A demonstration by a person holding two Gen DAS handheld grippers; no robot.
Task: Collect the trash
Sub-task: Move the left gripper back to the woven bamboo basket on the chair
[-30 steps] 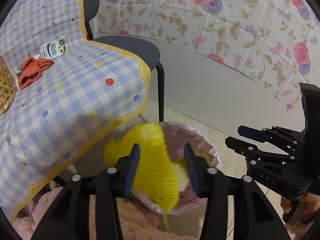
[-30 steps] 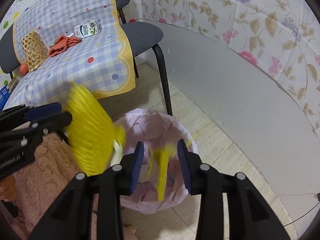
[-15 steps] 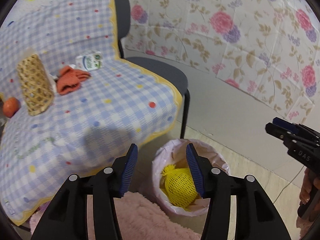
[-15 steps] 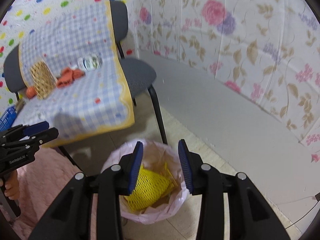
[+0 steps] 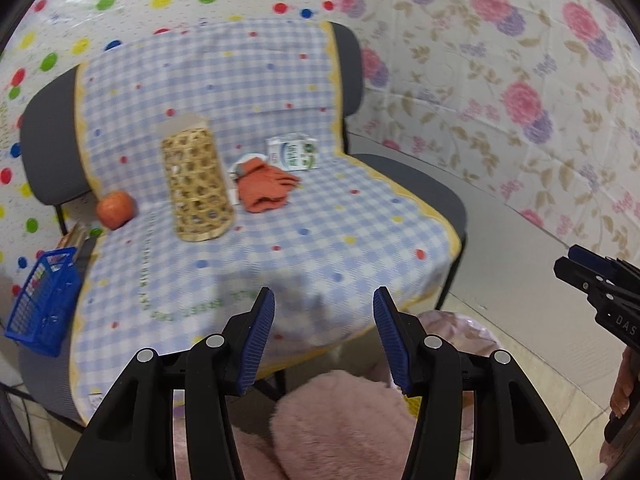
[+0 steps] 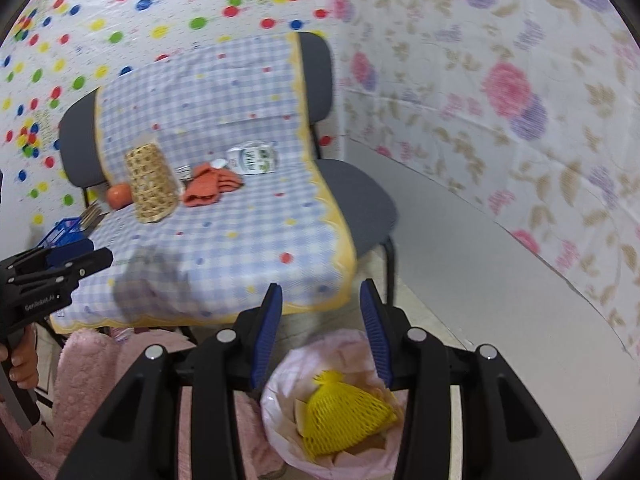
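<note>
A yellow foam net lies in the pink-lined bin on the floor beside the chairs. My right gripper hovers above the bin, its jaws opening with nothing between them. My left gripper stands open and empty over the front edge of the checked cloth; the bin is only partly visible behind its right finger. On the cloth lie a white milk carton and a crumpled orange cloth, far from both grippers.
A wicker holder and an orange fruit stand on the cloth, which covers two grey chairs. A blue basket sits at the left. Pink fluffy fabric lies below the grippers. The other gripper shows at the right edge.
The yellow net left my left gripper and dropped into the bin. Both grippers rose and tipped up, so the chair top now fills the views.
</note>
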